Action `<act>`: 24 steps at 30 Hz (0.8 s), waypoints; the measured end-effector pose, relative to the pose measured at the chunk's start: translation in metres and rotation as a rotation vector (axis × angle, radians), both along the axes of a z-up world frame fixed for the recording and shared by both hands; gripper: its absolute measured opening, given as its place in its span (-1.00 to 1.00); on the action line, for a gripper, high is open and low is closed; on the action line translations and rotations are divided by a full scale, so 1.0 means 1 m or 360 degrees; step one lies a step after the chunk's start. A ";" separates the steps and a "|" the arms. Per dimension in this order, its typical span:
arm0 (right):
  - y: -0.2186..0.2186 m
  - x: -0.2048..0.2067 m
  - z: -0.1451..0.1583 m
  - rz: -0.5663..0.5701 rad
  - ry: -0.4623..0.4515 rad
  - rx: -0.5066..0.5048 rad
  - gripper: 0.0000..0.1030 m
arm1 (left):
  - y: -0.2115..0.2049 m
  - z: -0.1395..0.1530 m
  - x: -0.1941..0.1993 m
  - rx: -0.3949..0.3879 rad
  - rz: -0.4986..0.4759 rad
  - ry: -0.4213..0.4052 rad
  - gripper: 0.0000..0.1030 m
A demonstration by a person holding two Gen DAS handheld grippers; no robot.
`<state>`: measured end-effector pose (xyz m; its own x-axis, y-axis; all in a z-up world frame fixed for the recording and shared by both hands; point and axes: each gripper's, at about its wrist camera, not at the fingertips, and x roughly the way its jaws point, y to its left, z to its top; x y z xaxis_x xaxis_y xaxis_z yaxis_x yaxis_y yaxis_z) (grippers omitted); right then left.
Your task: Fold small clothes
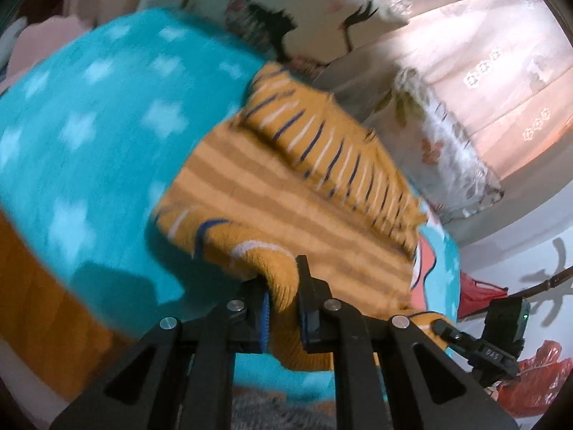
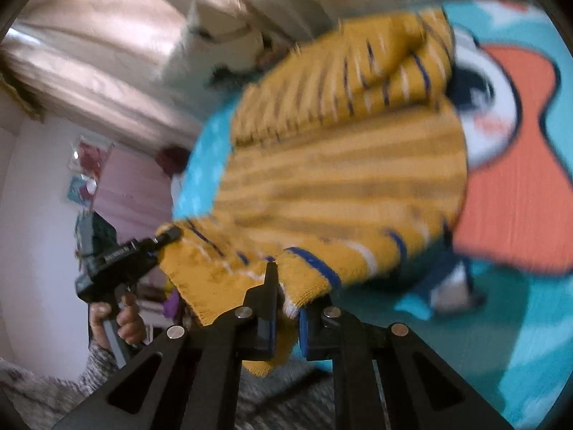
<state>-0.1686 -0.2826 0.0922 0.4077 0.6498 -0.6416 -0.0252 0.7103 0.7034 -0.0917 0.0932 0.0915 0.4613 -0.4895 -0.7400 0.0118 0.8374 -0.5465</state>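
Left gripper (image 1: 283, 288) pinches a bunched edge of a small mustard-yellow knitted sweater (image 1: 286, 193), the fold of knit squeezed between its two black fingers at about 6 o'clock in the left wrist view; from there the garment spreads away toward 1 o'clock over a turquoise blanket (image 1: 93, 114) dotted with pale stars. Right gripper (image 2: 286, 288) likewise clamps a hem corner of the sweater (image 2: 343, 179), the ribbed edge with its blue and white stripes wedged between the fingers at 6 o'clock, with the body of the garment fanning up toward 12 o'clock. Both views are smeared with motion blur, so the knit's stripes and the blanket print read only roughly, and the far part of the sweater, bunched at about 1 o'clock, cannot be made out clearly. Only the right wrist view shows the left gripper from outside (image 2: 168, 234), at 9 o'clock, its tip on the sweater's other corner, with the person's left hand (image 2: 121, 319) around its handle and a grey knit sleeve below. That view also shows an orange, white and black cartoon figure (image 2: 515, 186) printed on the blanket at 3 o'clock. The left wrist view alone shows floral pillows (image 1: 440, 143) at 2 o'clock and a red plastic bag (image 1: 537, 383) at 4 o'clock.
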 end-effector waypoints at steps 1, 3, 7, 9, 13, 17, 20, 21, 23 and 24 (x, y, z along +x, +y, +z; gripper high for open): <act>-0.004 0.012 0.007 -0.0032 -0.0029 0.0010 -0.82 | -0.005 0.006 0.017 -0.0001 -0.0018 -0.0030 -0.77; -0.011 0.039 0.019 -0.0091 -0.0080 0.0027 -0.83 | -0.015 0.017 0.052 0.0024 -0.0054 -0.0096 -0.77; -0.021 0.099 0.032 -0.0226 -0.0137 0.0011 -0.83 | -0.042 0.027 0.132 0.0099 -0.0099 -0.0173 -0.77; -0.029 0.134 0.027 -0.0314 -0.0129 -0.0012 -0.83 | -0.052 0.023 0.163 0.0147 -0.0109 -0.0162 -0.77; -0.044 0.190 -0.001 -0.0455 -0.0034 -0.0065 -0.83 | -0.076 0.001 0.227 0.0262 -0.0152 -0.0095 -0.77; -0.059 0.230 -0.030 -0.0573 0.0079 -0.0030 -0.77 | -0.083 -0.021 0.255 0.0265 -0.0166 -0.0001 -0.74; -0.072 0.242 -0.042 -0.0633 0.0127 0.0039 -0.67 | -0.082 -0.030 0.265 0.0230 -0.0181 0.0025 -0.67; -0.076 0.245 -0.043 -0.0649 0.0130 0.0069 -0.57 | -0.081 -0.031 0.266 0.0209 -0.0186 0.0030 -0.64; -0.082 0.252 -0.046 -0.0691 0.0133 0.0122 -0.37 | -0.078 -0.034 0.269 0.0143 -0.0202 0.0046 -0.39; -0.086 0.254 -0.047 -0.0718 0.0133 0.0154 -0.22 | -0.078 -0.034 0.270 0.0119 -0.0209 0.0048 -0.30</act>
